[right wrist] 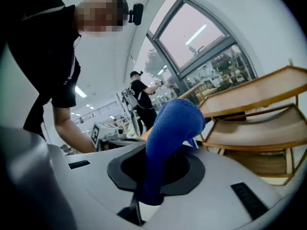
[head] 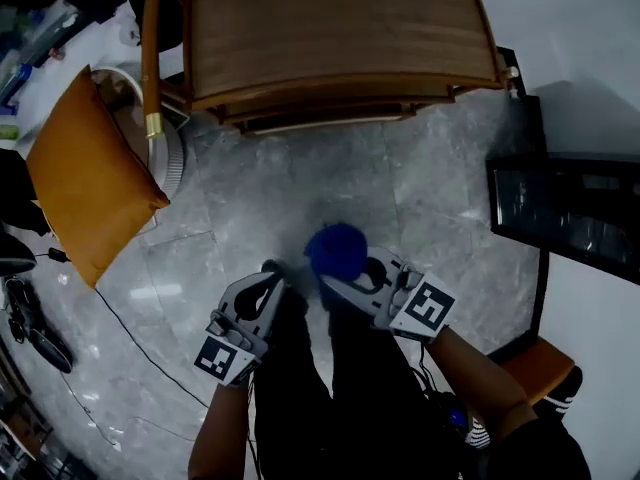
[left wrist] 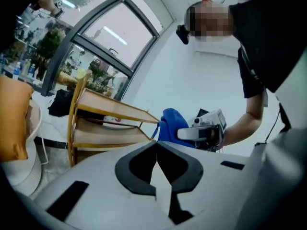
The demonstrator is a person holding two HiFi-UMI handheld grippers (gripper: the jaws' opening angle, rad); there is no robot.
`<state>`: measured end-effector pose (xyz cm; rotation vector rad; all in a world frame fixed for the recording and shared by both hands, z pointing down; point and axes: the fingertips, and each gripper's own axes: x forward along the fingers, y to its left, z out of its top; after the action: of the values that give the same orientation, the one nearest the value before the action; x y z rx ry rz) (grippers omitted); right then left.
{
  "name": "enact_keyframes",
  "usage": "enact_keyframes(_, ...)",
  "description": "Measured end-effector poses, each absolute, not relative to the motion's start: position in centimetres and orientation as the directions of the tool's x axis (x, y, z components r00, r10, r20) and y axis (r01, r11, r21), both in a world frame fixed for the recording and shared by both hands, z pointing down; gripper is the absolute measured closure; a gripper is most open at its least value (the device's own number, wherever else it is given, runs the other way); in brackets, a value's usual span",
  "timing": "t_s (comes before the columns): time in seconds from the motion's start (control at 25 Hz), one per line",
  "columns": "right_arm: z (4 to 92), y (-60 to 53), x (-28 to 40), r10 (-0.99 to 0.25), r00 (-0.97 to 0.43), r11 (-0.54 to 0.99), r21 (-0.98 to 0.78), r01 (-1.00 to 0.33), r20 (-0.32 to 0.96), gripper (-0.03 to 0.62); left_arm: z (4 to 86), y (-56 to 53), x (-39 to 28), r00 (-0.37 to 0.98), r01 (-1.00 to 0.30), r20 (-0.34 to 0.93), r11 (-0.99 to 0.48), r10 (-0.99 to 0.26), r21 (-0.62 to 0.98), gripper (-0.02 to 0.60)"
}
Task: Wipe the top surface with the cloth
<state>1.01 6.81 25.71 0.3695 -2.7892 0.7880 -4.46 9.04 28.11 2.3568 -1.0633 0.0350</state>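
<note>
Head view: right tongs clamped on blue cloth; left tongs together, empty; both point up-frame, lower centre.

One left gripper and one right gripper (two together), one blue cloth, one wooden table, one orange cushion.

— Where is free room found in the head view?
— A stretch of grey floor is left open mid-frame, below the wooden shelf unit. Its top board is open to approach from above.
— By what is passage blocked?
— The left edge is taken up by an orange cushion and a wooden post, the right by a black cabinet. A thin cable is laid across the lower left.
— And between the jaws?
— The right gripper is filled by the blue cloth. The left gripper is pressed together.
</note>
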Motion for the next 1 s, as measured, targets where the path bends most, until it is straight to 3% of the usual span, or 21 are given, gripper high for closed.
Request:
enact_keyframes(0.16, 16.4, 9.8, 1.5, -0.105, -0.962, 0.838, -0.498, -0.222, 0.252, 0.531, 20.6, 10.3, -4.9, 0.687, -0.7, 0.206, -0.557, -0.697, 0.448, 0.571)
enact_keyframes(0.32, 8.8, 12.4, 0.7, -0.158, -0.966, 0.834, -0.497, -0.241, 0.204, 0.531, 15.1, 11.7, -8.0, 0.664, -0.712, 0.194, -0.532, -0.722, 0.458, 0.571)
enact_keyframes(0.44, 3.9, 13.3, 1.0, -0.187, -0.964, 0.857, -0.449, -0.253, 0.187, 0.531, 10.8, 12.6, -8.5, 0.709, -0.674, 0.161, -0.593, -0.687, 0.44, 0.571)
enact_keyframes(0.72, -3.9, 15.0, 1.0, -0.183, -0.979, 0.934, -0.295, -0.203, 0.095, 0.533, 1.9, 15.4, -11.0, 0.686, -0.7, 0.076, -0.628, -0.723, 0.34, 0.572)
enact_keyframes(0.84, -5.7, 17.2, 2.0, -0.137, -0.989, 0.962, -0.229, -0.148, 0.061, 0.533, -0.3, 17.4, -9.1, 0.67, -0.728, 0.097, -0.625, -0.736, 0.281, 0.572)
enact_keyframes(1.0, -7.1, 20.1, 5.1, -0.136, -0.99, 0.957, -0.254, -0.138, 0.026, 0.533, -1.0, 19.8, -3.6, 0.724, -0.673, 0.076, -0.678, -0.686, 0.296, 0.572)
